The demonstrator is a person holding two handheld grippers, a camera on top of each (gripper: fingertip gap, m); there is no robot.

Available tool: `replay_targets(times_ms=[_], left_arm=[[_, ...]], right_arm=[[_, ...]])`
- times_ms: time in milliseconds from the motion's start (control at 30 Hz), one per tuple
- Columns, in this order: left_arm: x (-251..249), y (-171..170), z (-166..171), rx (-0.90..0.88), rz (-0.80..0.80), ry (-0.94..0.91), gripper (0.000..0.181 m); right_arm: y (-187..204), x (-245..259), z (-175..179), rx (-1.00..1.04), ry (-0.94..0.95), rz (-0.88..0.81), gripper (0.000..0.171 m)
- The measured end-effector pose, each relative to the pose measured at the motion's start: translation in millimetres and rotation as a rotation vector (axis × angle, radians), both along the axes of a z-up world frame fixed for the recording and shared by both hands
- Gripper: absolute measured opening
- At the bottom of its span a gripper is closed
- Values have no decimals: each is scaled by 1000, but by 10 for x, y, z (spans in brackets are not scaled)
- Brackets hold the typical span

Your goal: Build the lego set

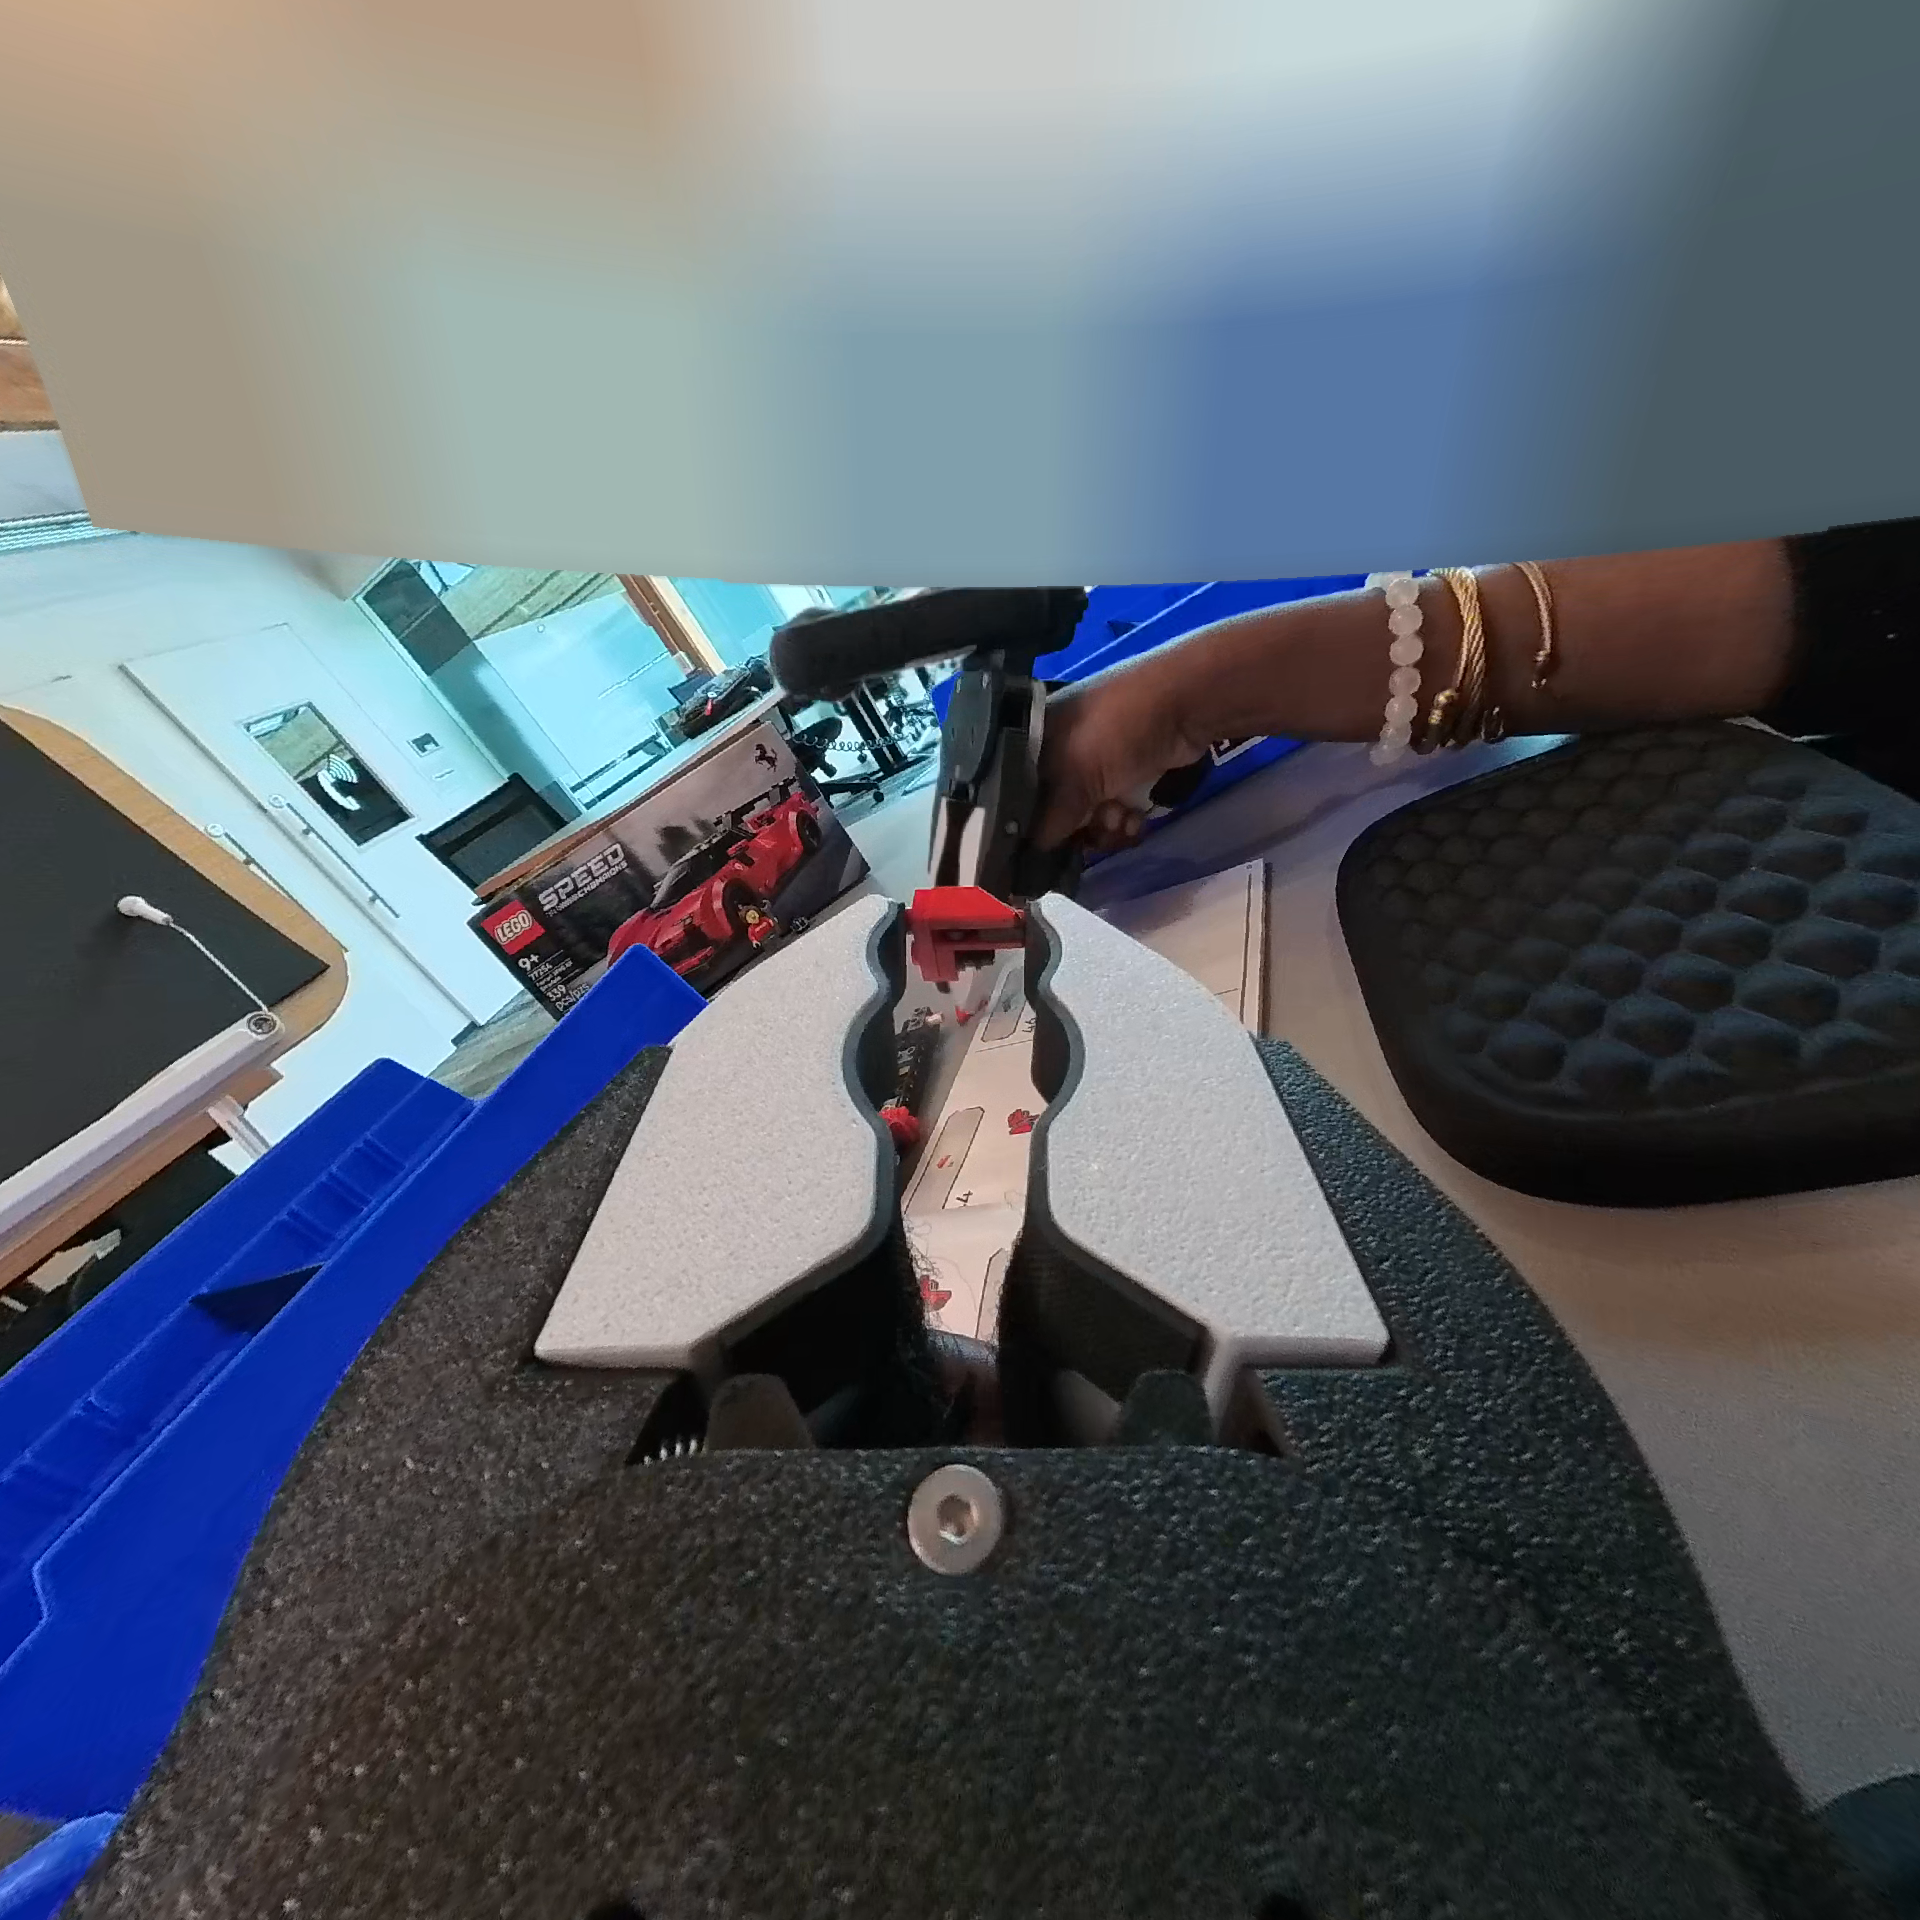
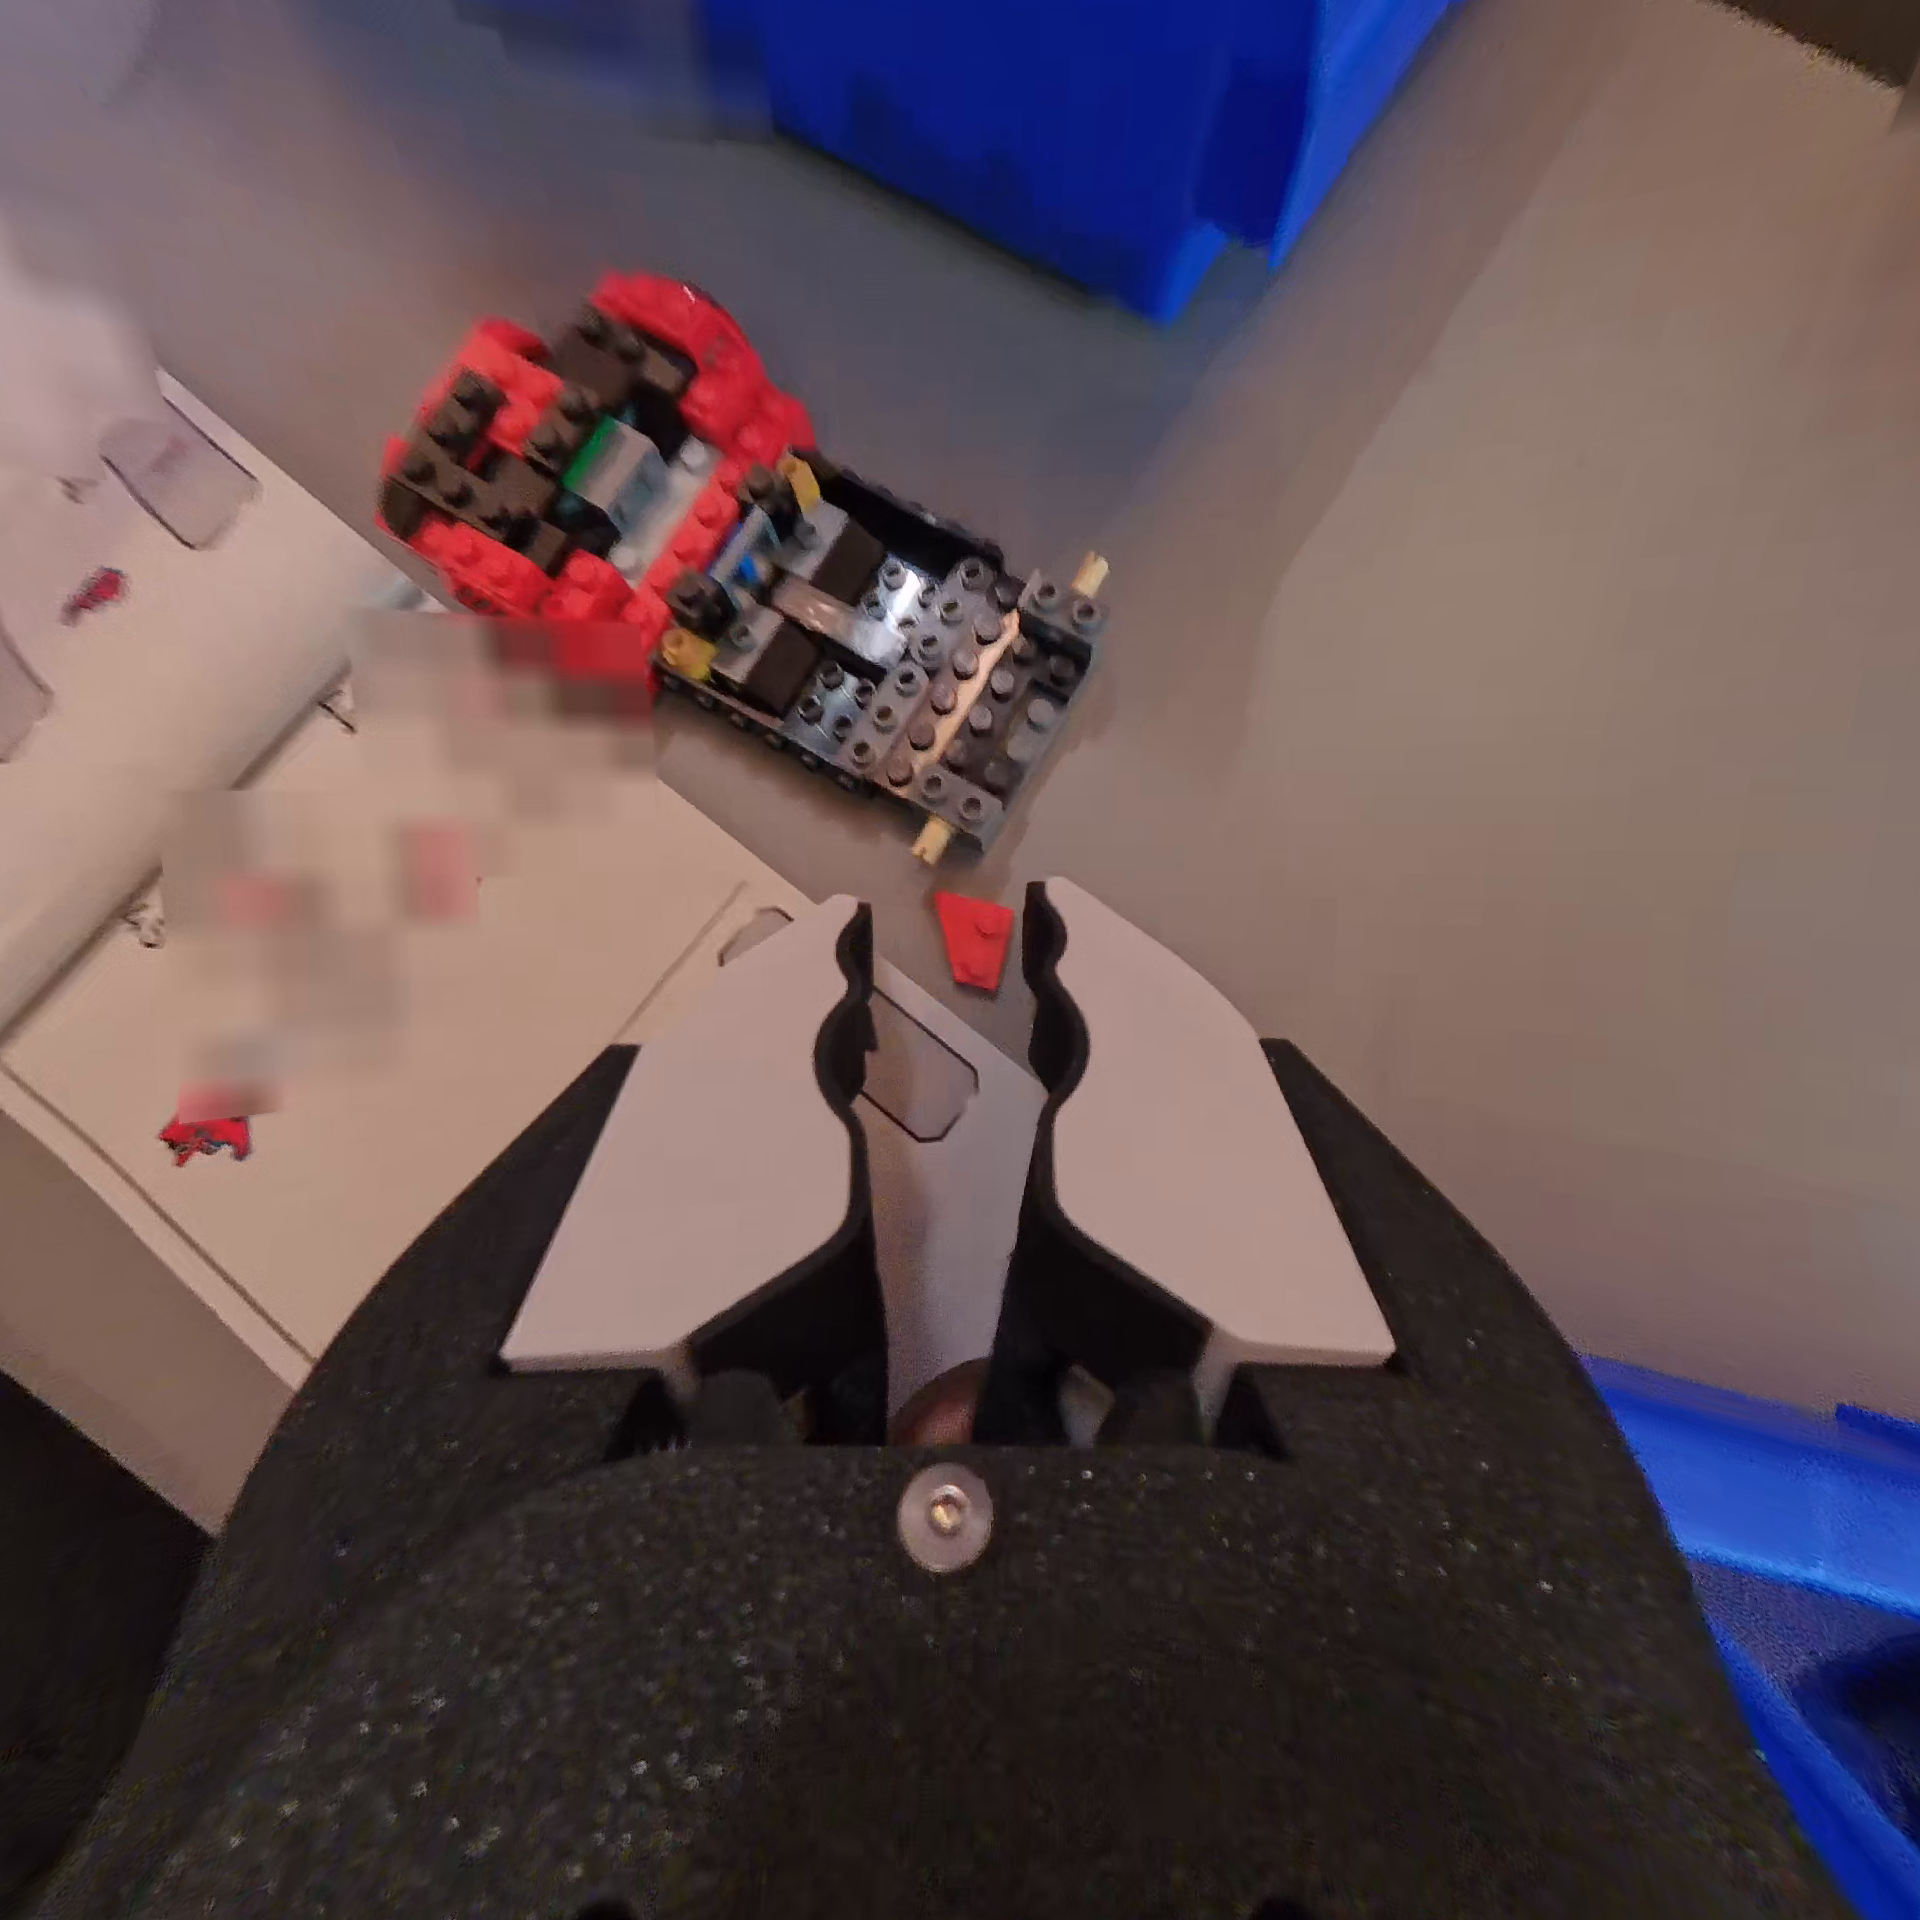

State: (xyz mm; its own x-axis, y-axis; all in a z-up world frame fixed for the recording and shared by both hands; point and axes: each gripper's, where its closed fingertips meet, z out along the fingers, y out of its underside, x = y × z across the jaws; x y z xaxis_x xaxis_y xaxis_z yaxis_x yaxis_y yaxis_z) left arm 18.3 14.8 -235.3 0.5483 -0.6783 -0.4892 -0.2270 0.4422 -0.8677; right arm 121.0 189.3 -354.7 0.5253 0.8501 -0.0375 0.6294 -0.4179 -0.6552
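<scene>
— Left gripper [image 1: 961, 920] clamps a small red angled lego piece [image 1: 956, 925] at its fingertips, above the instruction booklet [image 1: 971, 1153].

— Right gripper [image 2: 945, 920] stands apart, empty; only its view shows the half-built red-and-black lego car [image 2: 727, 582] and a loose red wedge plate [image 2: 975, 935] on the grey table [image 2: 1455, 727].

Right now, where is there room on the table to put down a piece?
Bare grey tabletop lies right of the half-built red and black lego car, up to the blue plastic bin. It is crowded left, where the white instruction booklet lies, and by the small red wedge plate near the right gripper.
</scene>
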Motion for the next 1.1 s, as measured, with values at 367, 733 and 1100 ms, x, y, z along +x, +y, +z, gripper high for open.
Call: replay_targets(times_ms=[367,733,1100], left_arm=[[6,-14,15,13,1,4,21],[-3,-24,46,36,10,-2,20],[19,-41,36,102,39,58,21]], right_arm=[[-133,-311,684,255,327,192,24],[-305,-408,793,183,463,291,22],[-421,-452,747,143,456,363,21]])
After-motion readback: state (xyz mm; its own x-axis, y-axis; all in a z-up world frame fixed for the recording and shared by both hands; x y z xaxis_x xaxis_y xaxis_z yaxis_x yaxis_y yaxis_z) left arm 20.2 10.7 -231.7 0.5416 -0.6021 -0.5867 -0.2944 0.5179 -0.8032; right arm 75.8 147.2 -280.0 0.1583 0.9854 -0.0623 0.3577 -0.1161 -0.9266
